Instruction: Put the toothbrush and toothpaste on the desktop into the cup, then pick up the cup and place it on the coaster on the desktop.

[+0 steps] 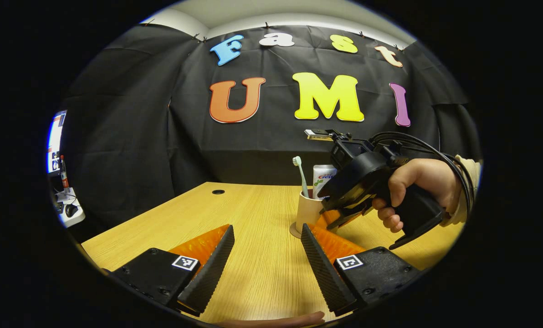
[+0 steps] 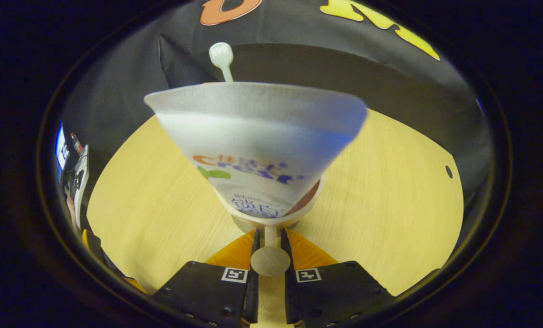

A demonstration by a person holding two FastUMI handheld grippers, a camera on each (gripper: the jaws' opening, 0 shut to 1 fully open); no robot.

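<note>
In the left gripper view a hand holds the right gripper level at 3 o'clock, its fingers clamped on the cup handle. Toothbrush and toothpaste stand in the cup, on the coaster on the counter. The left gripper hovers low, fingers apart, cup at 1 o'clock.

The light wooden desktop runs ahead of the left gripper, with a round cable hole ahead and to its left. Ahead and just to its right a round coaster lies flat on the wood, the beige cup standing on it
</note>
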